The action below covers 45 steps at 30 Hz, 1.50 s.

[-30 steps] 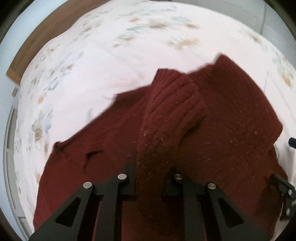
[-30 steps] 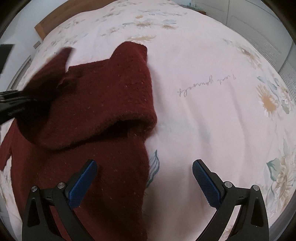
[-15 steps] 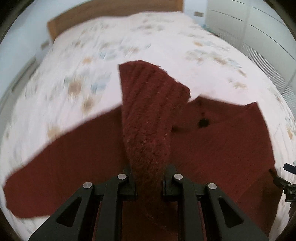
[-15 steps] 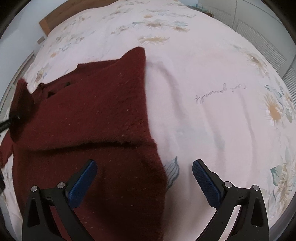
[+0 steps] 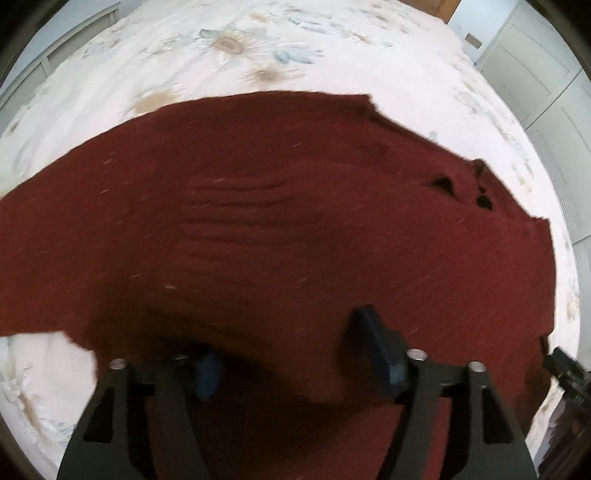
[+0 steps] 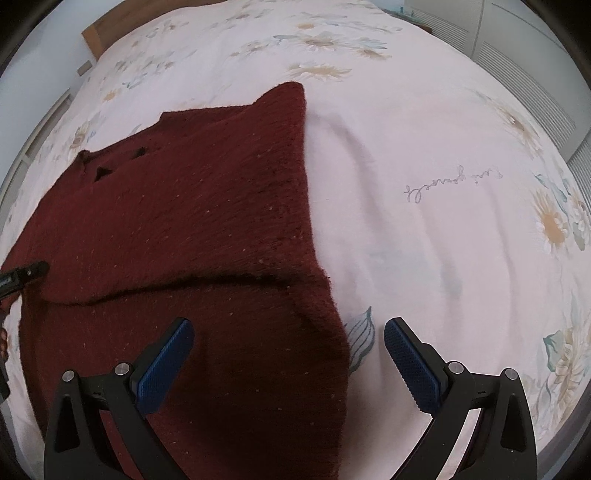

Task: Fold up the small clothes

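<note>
A dark red knitted sweater (image 6: 177, 229) lies on a bed, with one side folded over its body; it also fills the left wrist view (image 5: 280, 229). My left gripper (image 5: 291, 358) is open just above the sweater, and its left blue pad (image 5: 207, 373) is partly covered by a fold of knit. My right gripper (image 6: 284, 363) is open and empty, low over the sweater's right edge, one pad (image 6: 166, 360) over the knit and the other (image 6: 412, 363) over the sheet. The left gripper's tip shows at the left edge of the right wrist view (image 6: 26, 273).
The bed has a pale pink floral cover (image 6: 443, 147) with handwriting printed on it (image 6: 450, 182). A wooden headboard (image 6: 110, 22) is at the far end. White wardrobe doors (image 5: 535, 85) stand along the right side.
My left gripper has opened and let go of the sleeve, which now lies flat across the sweater's body. The left camera has swung left and lower. My right gripper stays open in place.
</note>
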Each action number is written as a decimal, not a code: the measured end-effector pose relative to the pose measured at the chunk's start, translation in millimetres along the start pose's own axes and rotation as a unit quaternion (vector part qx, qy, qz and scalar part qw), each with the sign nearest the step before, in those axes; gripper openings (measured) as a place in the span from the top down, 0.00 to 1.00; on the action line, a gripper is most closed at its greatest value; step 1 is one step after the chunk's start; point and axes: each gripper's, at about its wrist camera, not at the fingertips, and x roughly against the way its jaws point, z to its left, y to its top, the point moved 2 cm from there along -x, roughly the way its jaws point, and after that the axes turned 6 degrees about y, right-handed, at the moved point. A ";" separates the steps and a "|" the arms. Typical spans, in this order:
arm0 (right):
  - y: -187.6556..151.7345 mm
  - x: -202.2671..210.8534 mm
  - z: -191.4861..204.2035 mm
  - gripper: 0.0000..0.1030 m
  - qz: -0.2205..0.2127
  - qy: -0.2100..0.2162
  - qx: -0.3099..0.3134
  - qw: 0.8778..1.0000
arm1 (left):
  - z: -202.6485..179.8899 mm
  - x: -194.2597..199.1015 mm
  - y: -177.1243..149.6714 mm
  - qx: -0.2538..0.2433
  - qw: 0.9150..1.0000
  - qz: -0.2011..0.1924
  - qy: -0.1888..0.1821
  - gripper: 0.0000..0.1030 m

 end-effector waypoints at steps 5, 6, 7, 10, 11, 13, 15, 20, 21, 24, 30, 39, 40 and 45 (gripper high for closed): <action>6.0 5.0 18.2 0.00 -0.004 -0.008 0.025 1.000 | 8.8 19.9 -9.1 -0.003 1.000 0.005 0.018 0.20; 8.0 7.7 22.5 0.00 -0.007 -0.006 0.030 1.000 | 10.8 25.8 -8.8 0.000 1.000 0.003 0.018 0.17; 11.2 10.4 29.1 0.00 -0.010 -0.004 0.037 0.999 | 11.4 34.7 -6.8 0.004 1.000 -0.004 0.019 0.08; 22.1 18.2 53.1 0.00 -0.023 0.001 0.062 0.998 | 6.8 58.2 2.1 0.009 0.999 -0.030 0.012 0.01; 26.2 19.7 62.5 0.00 -0.027 0.004 0.071 0.997 | 18.4 56.3 11.6 0.010 0.999 -0.037 0.007 0.01; 34.3 18.9 82.1 0.00 -0.032 0.010 0.088 0.996 | 9.0 67.9 11.2 0.007 0.999 -0.050 -0.002 0.01; 39.3 15.5 96.4 0.00 -0.036 0.011 0.100 0.994 | -1.7 68.5 20.0 -0.005 0.998 -0.062 -0.006 0.01; 46.3 -13.2 131.5 0.00 -0.037 0.021 0.121 0.992 | -33.1 43.8 24.9 -0.050 0.997 -0.058 -0.011 0.01; 45.4 -20.7 134.2 0.00 -0.031 0.022 0.122 0.992 | -35.8 38.7 19.1 -0.056 0.997 -0.052 -0.011 0.01; 40.1 -49.5 137.9 0.00 -0.010 0.018 0.127 0.992 | -41.6 -2.5 -2.2 -0.075 0.997 -0.033 -0.003 0.01; 30.8 -64.1 109.8 0.00 -0.028 0.009 0.123 0.992 | -24.1 -13.9 -15.2 -0.110 0.992 -0.050 0.031 0.01; 33.4 -47.9 54.3 0.01 -0.044 -0.014 0.089 0.995 | 32.6 -9.0 -33.1 -0.104 0.992 -0.069 0.035 0.01; 33.0 -48.6 53.0 0.01 -0.043 -0.012 0.088 0.995 | 34.3 -6.1 -36.3 -0.102 0.991 -0.072 0.037 0.01; 29.2 -51.0 65.4 0.01 -0.038 -0.038 0.101 0.993 | 33.5 -1.6 -41.1 -0.092 0.991 -0.076 0.058 0.01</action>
